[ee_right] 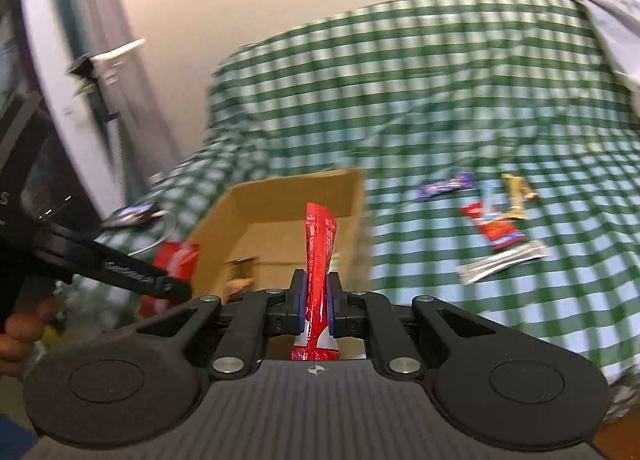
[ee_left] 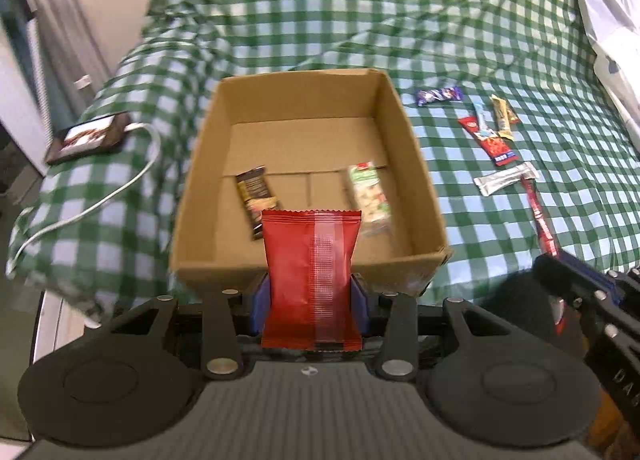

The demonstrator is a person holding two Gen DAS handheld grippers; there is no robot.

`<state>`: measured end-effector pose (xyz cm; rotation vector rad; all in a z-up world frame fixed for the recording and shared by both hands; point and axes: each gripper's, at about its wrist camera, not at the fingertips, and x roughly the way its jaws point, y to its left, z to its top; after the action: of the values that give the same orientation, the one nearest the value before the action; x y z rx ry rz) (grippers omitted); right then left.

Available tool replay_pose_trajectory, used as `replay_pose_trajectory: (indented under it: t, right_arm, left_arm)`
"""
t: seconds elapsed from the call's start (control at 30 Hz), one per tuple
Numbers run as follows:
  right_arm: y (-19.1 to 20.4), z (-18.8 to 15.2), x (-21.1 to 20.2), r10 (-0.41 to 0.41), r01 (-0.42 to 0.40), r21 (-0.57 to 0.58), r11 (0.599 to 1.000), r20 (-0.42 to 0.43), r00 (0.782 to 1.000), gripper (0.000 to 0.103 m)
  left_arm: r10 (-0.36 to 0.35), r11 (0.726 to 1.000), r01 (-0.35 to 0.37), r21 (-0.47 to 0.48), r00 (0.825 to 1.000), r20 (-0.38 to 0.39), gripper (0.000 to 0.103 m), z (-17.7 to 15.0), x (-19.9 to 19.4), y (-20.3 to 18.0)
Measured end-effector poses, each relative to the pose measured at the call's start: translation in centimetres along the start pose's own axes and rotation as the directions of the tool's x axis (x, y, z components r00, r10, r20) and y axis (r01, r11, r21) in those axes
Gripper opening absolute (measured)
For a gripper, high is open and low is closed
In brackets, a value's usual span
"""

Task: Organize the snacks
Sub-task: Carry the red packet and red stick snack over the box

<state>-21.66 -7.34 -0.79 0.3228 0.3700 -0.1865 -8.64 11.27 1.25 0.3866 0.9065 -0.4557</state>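
Snacks were split between the cardboard box [ee_left: 308,116] and the green-checked cloth [ee_left: 460,20] it sat on. Left gripper [ee_left: 311,292] was clenched on a wide red pouch [ee_left: 311,276] — blue pads pressing both sides, pouch upright with its seam strip facing the camera, held just in front of the box's near wall. Right gripper [ee_right: 316,300] was clamped on a narrow red stick packet [ee_right: 319,256], upright and slightly bent at the top, in line with the box [ee_right: 280,200] as its own camera saw it.

Inside the box: a dark brown bar [ee_left: 254,200] lay left of centre, a green-and-white bar [ee_left: 370,198] right of centre, both flat on the floor and apart from each other.

On the cloth right of the box lay a loose group: a purple wrapper [ee_left: 438,95] farthest back, a red packet [ee_left: 488,142] with a light blue one [ee_left: 482,120] across it, a gold bar [ee_left: 502,118] just beside those, a silver packet [ee_left: 505,179] nearer. A thin red stick [ee_left: 540,216] ran from the silver packet toward the lower right, where the other gripper showed at the edge.

Left of the box a phone [ee_left: 90,138] lay on the cloth with a white cable [ee_left: 104,196] attached. Right view was motion-blurred — labels unreadable.
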Motion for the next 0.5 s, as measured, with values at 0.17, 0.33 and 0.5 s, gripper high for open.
replay_pose_trajectory:
  t: [0.17,0.33,0.5]
  right_arm:
    - [4.6,-1.5,-1.1,0.05,-0.052,-0.093,0.994,-0.027,0.998,0.01]
    - [6.9,-2.0,-2.3,0.037,-0.039,-0.152,0.988,-0.02,0.999,0.01]
    - [8.1,-2.2,-2.9,0.024,-0.025,-0.199,0.98,-0.008,1.0,0.01]
  left_arm:
    - [-0.003,0.999,0.004,-0.049,1.0,0.014,0.046,-3.1,-1.8,2.4]
    - [-0.022,0.996,0.025,-0.089,0.999,0.027,0.046,-4.7,-2.9,4.2]
    - [-0.039,0.994,0.044,-0.101,0.998,0.053,0.046,-5.2,-3.6,4.9]
